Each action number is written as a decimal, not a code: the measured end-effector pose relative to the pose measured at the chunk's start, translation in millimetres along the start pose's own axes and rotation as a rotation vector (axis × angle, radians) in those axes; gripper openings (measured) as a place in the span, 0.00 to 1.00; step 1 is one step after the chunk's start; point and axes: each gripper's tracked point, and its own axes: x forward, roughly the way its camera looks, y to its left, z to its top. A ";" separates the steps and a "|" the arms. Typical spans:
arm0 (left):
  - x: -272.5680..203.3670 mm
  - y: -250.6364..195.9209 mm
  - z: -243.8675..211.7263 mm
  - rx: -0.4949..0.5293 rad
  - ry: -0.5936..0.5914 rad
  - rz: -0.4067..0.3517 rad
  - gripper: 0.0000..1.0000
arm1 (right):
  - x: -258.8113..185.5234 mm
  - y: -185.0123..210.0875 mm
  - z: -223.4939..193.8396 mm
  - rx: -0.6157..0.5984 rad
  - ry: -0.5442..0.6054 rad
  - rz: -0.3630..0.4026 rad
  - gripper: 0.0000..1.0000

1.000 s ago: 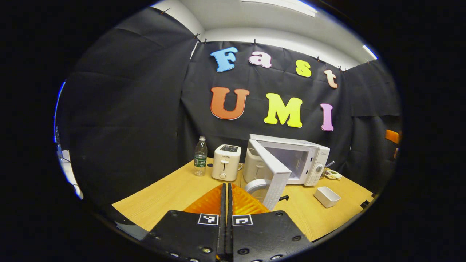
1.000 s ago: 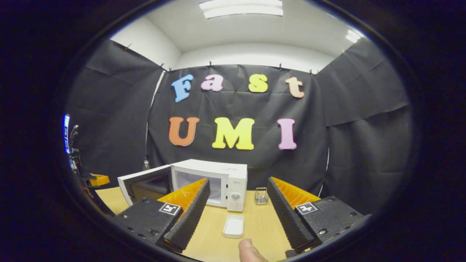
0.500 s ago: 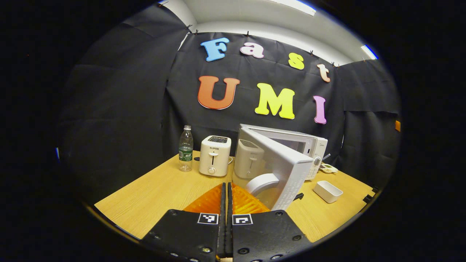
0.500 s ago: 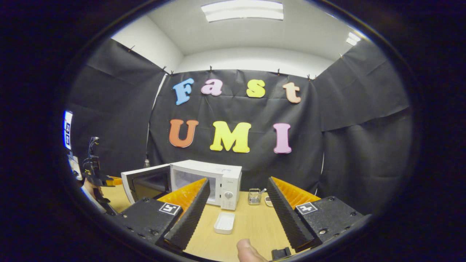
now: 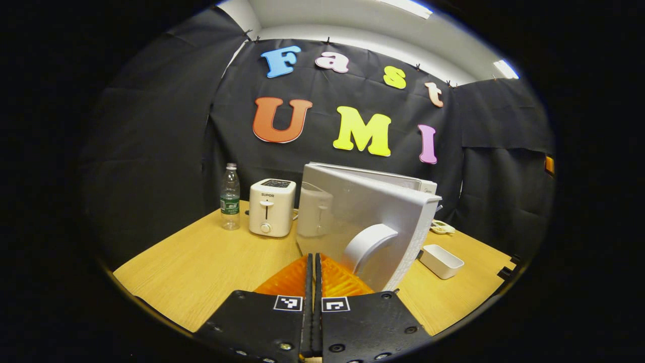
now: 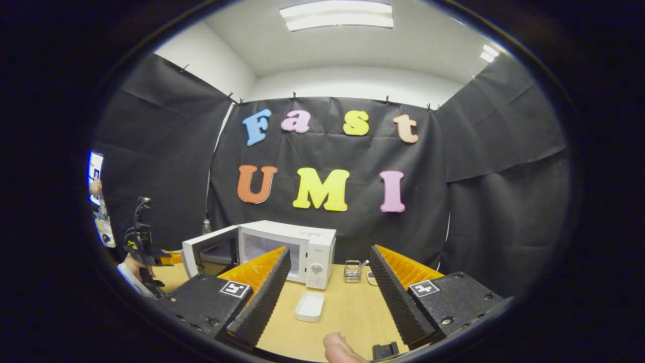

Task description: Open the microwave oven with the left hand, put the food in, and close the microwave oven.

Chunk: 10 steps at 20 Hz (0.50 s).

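Note:
The white microwave stands on the wooden table with its door partly open. In the left gripper view the door's outer face and its curved white handle loom close. My left gripper is shut with nothing between its fingers, its tips by the door's lower edge, just left of the handle. I cannot tell whether they touch it. My right gripper hangs open over the table's front. A white rectangular dish lies on the table ahead of it.
A white toaster and a water bottle stand left of the microwave. A small glass holder sits to its right. The left gripper with the person's hand shows far left. A thumb is at the bottom.
The microwave door has swung from wide open toward shut as my left gripper moved in against its outer face. The right gripper has hardly moved and stays open.

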 end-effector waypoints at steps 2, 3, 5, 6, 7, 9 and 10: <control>9.7 -14.3 -1.2 0.019 -0.001 -0.002 0.00 | -2.7 -4.1 2.2 -0.008 -0.001 -0.002 1.00; 14.7 -23.1 -0.4 0.038 -0.010 -0.011 0.00 | -4.4 -6.6 3.6 -0.010 -0.004 -0.006 0.95; 25.2 -43.0 -3.0 0.046 -0.007 -0.041 0.00 | -8.7 -10.4 7.4 -0.002 -0.012 -0.006 1.00; 31.4 -52.0 -3.3 0.041 -0.007 -0.053 0.00 | -10.6 -10.5 7.2 0.003 -0.013 -0.004 0.95; 38.2 -59.7 -5.9 0.026 -0.005 -0.057 0.00 | -11.7 -10.0 7.0 0.006 -0.013 0.002 0.95; 53.0 -78.2 -14.8 -0.005 0.024 -0.073 0.00 | -13.4 -4.5 10.5 0.023 -0.029 0.025 0.95; 60.0 -87.4 -17.1 -0.011 0.029 -0.079 0.00 | -13.9 0.5 9.8 0.034 -0.034 0.045 0.95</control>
